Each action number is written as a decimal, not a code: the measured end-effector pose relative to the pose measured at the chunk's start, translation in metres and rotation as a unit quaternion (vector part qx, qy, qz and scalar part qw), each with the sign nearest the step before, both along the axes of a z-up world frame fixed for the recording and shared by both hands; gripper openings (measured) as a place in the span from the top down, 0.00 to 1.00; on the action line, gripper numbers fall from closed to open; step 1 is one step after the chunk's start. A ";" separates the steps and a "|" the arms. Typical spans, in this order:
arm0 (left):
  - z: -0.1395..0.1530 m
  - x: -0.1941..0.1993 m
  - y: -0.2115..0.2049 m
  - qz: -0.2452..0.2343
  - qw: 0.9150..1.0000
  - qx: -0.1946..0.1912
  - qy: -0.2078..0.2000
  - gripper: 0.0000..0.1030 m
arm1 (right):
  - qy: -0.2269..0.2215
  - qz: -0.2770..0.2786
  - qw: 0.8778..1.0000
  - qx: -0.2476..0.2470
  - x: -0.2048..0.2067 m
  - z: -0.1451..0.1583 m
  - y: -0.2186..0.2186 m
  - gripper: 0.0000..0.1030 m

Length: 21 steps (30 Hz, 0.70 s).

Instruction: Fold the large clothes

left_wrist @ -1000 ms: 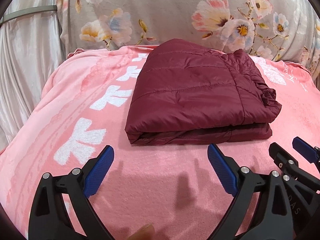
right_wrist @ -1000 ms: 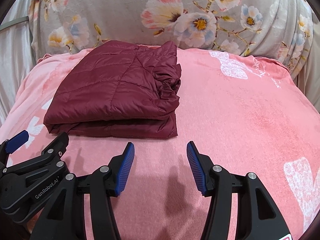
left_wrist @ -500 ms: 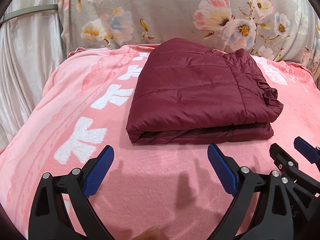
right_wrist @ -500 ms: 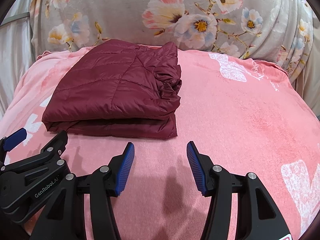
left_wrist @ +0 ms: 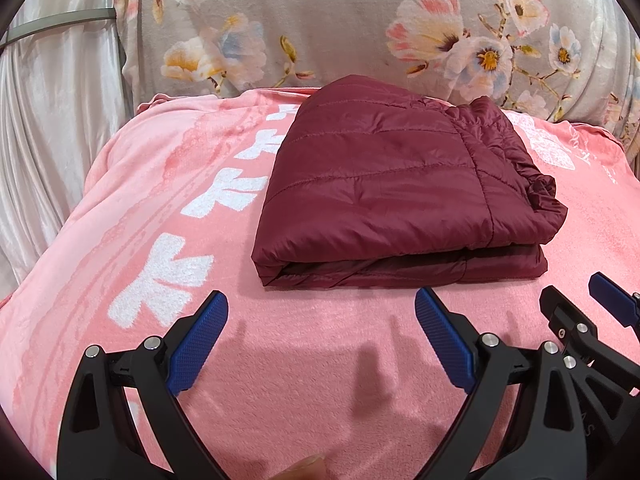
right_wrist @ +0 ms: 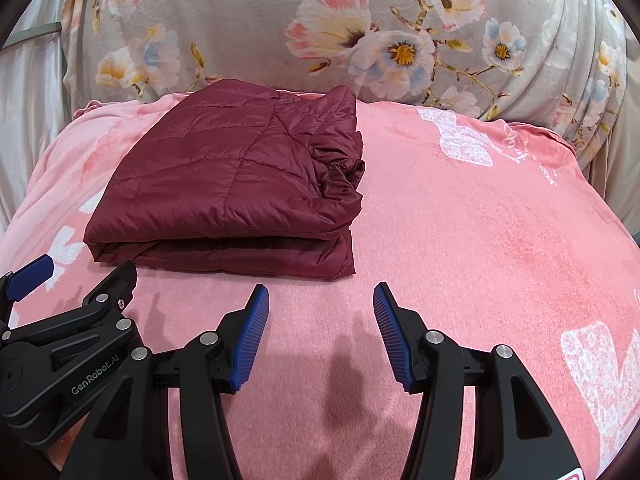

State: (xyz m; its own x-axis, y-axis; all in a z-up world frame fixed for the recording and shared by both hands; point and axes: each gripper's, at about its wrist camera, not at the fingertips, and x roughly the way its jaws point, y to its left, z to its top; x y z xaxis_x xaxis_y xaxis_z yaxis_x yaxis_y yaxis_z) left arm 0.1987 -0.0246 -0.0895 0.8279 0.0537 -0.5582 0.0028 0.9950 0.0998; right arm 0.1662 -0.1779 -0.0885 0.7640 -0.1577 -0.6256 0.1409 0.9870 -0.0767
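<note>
A maroon quilted jacket [left_wrist: 396, 188] lies folded in a flat rectangle on the pink blanket [left_wrist: 320, 360]; it also shows in the right wrist view [right_wrist: 232, 184]. My left gripper [left_wrist: 322, 312] is open and empty, just short of the jacket's near edge. My right gripper [right_wrist: 321, 304] is open and empty, in front of the jacket's near right corner. Each gripper shows at the side of the other's view.
A grey floral cushion [left_wrist: 360, 28] stands behind the jacket. A pale satin curtain [left_wrist: 44, 112] hangs at the left. The pink blanket [right_wrist: 480, 220] stretches to the right of the jacket, with white prints on it.
Both grippers have drifted slightly, so the jacket sits a little differently in each view. The jaws have stayed open and the jacket has not moved.
</note>
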 end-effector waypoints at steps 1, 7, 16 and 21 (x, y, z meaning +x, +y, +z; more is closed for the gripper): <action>0.000 0.000 0.000 0.000 1.000 0.000 0.000 0.10 | 0.000 0.000 1.000 -0.001 0.000 0.000 0.000 0.48; 0.000 0.000 -0.001 0.001 1.000 0.000 0.000 0.10 | -0.001 0.001 1.000 -0.002 0.000 0.000 0.000 0.48; 0.001 0.000 -0.001 0.002 1.000 0.000 0.000 0.10 | -0.001 0.001 1.000 -0.003 0.000 0.000 0.000 0.48; 0.001 0.000 -0.001 0.000 1.000 0.000 0.000 0.10 | 0.000 0.003 1.000 -0.005 0.000 0.000 0.002 0.48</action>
State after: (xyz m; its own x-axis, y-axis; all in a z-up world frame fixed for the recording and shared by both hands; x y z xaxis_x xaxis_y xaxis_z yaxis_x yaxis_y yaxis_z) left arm 0.1988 -0.0255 -0.0890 0.8280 0.0547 -0.5581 0.0018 0.9950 0.1002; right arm 0.1660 -0.1759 -0.0882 0.7645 -0.1604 -0.6243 0.1359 0.9869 -0.0872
